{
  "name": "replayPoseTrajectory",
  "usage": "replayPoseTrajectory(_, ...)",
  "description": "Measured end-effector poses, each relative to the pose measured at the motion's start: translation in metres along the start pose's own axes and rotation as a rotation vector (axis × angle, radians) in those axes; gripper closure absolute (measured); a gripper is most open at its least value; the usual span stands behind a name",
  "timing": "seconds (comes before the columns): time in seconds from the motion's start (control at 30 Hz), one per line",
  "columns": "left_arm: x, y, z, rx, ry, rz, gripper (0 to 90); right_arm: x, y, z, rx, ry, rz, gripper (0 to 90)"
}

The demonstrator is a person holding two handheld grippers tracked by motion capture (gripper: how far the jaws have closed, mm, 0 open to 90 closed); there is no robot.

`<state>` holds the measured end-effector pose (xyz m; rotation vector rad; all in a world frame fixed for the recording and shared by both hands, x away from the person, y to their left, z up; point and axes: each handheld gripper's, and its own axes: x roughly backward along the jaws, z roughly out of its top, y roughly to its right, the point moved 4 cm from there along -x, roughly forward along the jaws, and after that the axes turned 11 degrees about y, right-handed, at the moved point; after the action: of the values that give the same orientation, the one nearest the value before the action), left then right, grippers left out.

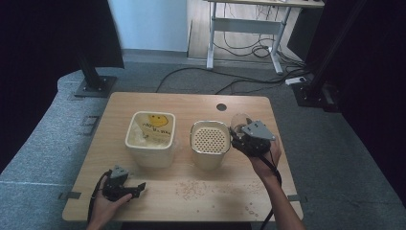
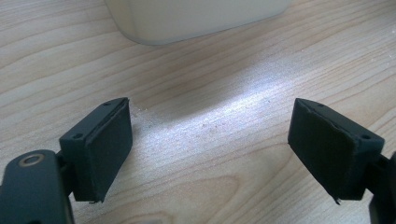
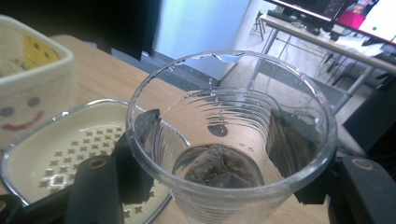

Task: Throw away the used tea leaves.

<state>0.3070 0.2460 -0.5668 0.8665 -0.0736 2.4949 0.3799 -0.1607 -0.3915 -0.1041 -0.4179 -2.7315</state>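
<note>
My right gripper (image 1: 238, 132) is shut on a clear plastic cup (image 3: 233, 140), held upright just right of a cream container with a perforated lid (image 1: 209, 139). The cup (image 1: 239, 120) has a ribbed wall and looks empty. Left of it stands a square cream tub (image 1: 150, 139) with a yellow smiley bag inside (image 1: 158, 125). My left gripper (image 1: 140, 188) rests low at the table's front left, open, with bare wood between its pads (image 2: 109, 149). The tub's base (image 2: 196, 18) lies ahead of it.
Grains are scattered on the wooden table (image 1: 201, 188) in front of the containers. A round cable hole (image 1: 221, 107) sits near the far edge. Beyond the table are a desk frame (image 1: 244, 28), floor cables and black stands (image 1: 93, 81).
</note>
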Motion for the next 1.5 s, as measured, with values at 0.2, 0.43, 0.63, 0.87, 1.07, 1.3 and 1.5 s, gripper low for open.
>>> replayPoseTrajectory(0.2, -0.001, 0.0, 0.0, -0.003, -0.005, -0.003, 14.0, -0.004, -0.003, -0.001, 0.062, -0.018, -0.012, 36.1)
replayPoseTrajectory(0.43, -0.001, 0.0, -0.001, -0.004, -0.009, -0.004, 14.0, -0.008, -0.004, -0.003, 0.088, -0.037, -0.018, 36.1)
replayPoseTrajectory(0.63, -0.001, 0.0, -0.001, -0.006, -0.009, -0.004, 14.0, -0.018, -0.003, -0.004, 0.155, -0.07, -0.027, 36.1)
replayPoseTrajectory(0.87, -0.001, -0.001, -0.001, -0.006, -0.013, -0.001, 14.0, -0.031, -0.001, -0.006, 0.218, -0.1, -0.027, 36.1)
replayPoseTrajectory(1.07, -0.001, -0.001, -0.001, -0.003, -0.011, 0.001, 14.0, -0.041, -0.001, -0.007, 0.238, -0.119, -0.033, 36.1)
replayPoseTrajectory(1.3, -0.001, -0.002, -0.001, -0.003, -0.011, 0.002, 14.0, -0.051, -0.005, -0.005, 0.315, -0.126, -0.039, 36.1)
replayPoseTrajectory(1.5, -0.001, -0.002, -0.002, -0.008, -0.015, 0.003, 14.0, -0.056, -0.015, -0.007, 0.415, -0.143, -0.031, 36.0)
